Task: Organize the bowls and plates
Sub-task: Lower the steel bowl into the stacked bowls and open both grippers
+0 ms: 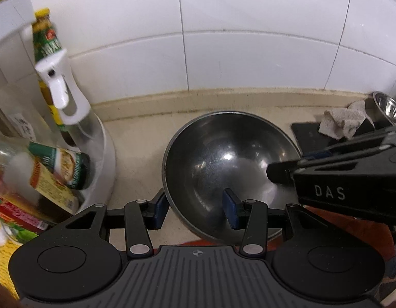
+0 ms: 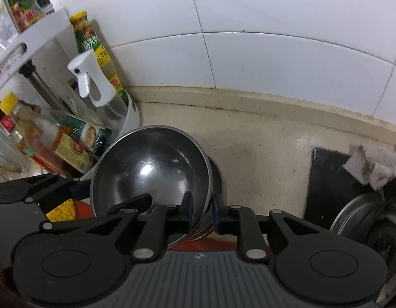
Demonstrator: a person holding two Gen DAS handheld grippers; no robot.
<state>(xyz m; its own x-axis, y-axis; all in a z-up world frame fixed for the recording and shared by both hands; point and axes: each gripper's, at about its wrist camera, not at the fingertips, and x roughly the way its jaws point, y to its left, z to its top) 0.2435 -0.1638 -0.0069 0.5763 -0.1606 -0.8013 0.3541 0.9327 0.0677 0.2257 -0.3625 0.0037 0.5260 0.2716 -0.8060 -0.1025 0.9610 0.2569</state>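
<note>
A stainless steel bowl [image 1: 230, 164] sits on the beige countertop [image 1: 136, 138] near the tiled wall [image 1: 249, 51], just beside a white condiment rack [image 1: 105, 154] crowded with sauce bottles and a white spray bottle [image 1: 60, 87]. The left gripper [image 1: 195, 211] has its jaws apart, straddling the bowl's near-left rim: one blue pad outside, one inside. The right gripper [image 2: 201, 211] is clamped on the bowl's right rim, one pad inside and one outside. A crumpled grey cloth [image 2: 377, 164] lies on a black stovetop [image 2: 326, 187] to the right
</note>
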